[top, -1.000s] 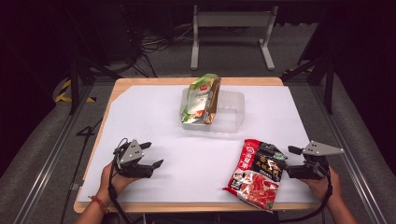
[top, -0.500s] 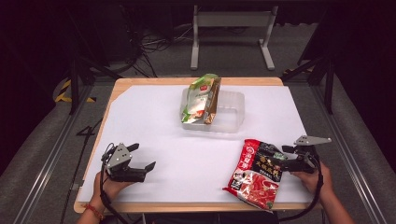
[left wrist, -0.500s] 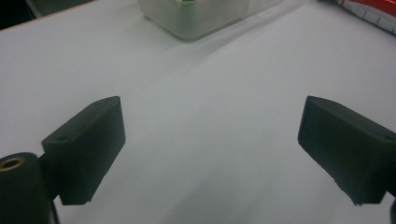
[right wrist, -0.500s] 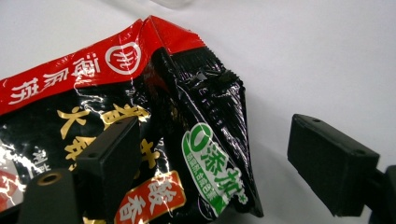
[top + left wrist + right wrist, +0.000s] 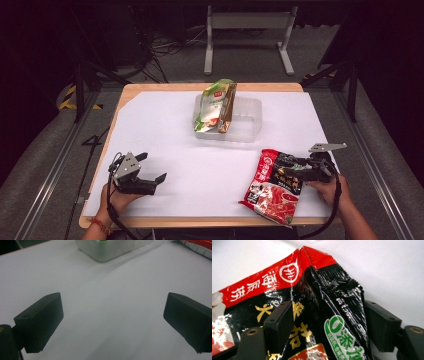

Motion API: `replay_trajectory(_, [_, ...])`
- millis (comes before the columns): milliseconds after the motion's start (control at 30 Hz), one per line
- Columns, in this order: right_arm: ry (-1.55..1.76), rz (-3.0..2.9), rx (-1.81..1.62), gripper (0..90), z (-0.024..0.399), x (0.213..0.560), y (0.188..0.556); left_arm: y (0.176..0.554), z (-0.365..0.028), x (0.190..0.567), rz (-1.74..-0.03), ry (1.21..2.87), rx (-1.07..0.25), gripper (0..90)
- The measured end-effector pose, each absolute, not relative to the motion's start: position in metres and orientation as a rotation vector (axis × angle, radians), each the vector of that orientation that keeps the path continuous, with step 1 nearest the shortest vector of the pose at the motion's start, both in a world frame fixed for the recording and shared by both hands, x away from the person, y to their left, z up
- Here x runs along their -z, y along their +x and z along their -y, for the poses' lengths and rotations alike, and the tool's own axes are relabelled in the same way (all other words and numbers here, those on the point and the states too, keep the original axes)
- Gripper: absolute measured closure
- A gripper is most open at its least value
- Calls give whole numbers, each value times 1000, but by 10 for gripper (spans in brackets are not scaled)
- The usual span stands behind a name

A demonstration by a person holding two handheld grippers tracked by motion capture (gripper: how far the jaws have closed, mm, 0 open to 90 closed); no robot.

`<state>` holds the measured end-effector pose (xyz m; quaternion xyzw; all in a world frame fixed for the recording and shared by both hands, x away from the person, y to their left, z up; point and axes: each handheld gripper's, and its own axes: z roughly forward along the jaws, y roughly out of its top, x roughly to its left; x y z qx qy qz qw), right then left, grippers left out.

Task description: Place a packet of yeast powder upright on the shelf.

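Observation:
A red and black noodle packet (image 5: pixel 272 187) lies at the table's front right, its near end past the edge. My right gripper (image 5: pixel 286 169) reaches over it from the right. In the right gripper view the packet (image 5: pixel 317 290) is bunched into a ridge between the jaws of this gripper (image 5: pixel 328 322), which have just been closing and now press on it. My left gripper (image 5: pixel 155 166) rests at the front left, a hand's grip behind it. Its jaws have just been opening and stand wide apart over bare white paper, nothing between them (image 5: pixel 112 322).
A clear plastic container (image 5: pixel 250 125) stands at the table's middle back, with a green snack packet (image 5: pixel 215 105) leaning in its left end. The container's corner (image 5: pixel 110 250) and a red packet edge (image 5: pixel 197 246) show far off in the left gripper view. White paper (image 5: pixel 165 125) covers the tabletop.
My right gripper has slid left and down onto the noodle packet, and its jaws have narrowed around the packet's ridge. The left gripper has drifted slightly left.

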<state>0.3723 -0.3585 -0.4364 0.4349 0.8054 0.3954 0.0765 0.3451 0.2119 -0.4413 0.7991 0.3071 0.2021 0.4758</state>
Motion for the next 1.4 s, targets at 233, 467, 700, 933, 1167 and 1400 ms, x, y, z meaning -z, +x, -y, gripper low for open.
replay_trajectory(233, [1318, -2407, -1233, 496, 361, 436, 372, 345, -211, 441, -747, 1955, -495, 39])
replay_trajectory(467, [1321, -2370, -1278, 644, 365, 435, 370, 344, -211, 441, -747, 1967, -533, 63])
replay_trajectory(700, [1298, -2362, -1379, 803, 373, 433, 368, 345, -214, 441, -765, 1954, -542, 65])
replay_trajectory(933, [1257, -2356, -1472, 870, 377, 430, 366, 345, -215, 441, -770, 1953, -542, 66])
replay_trajectory(1167, [1243, -2313, -1592, 882, 380, 420, 361, 345, -221, 438, -803, 1894, -526, 72])
replay_trajectory(1400, [1156, -2271, -1637, 883, 369, 398, 354, 345, -218, 439, -795, 1915, -531, 78])
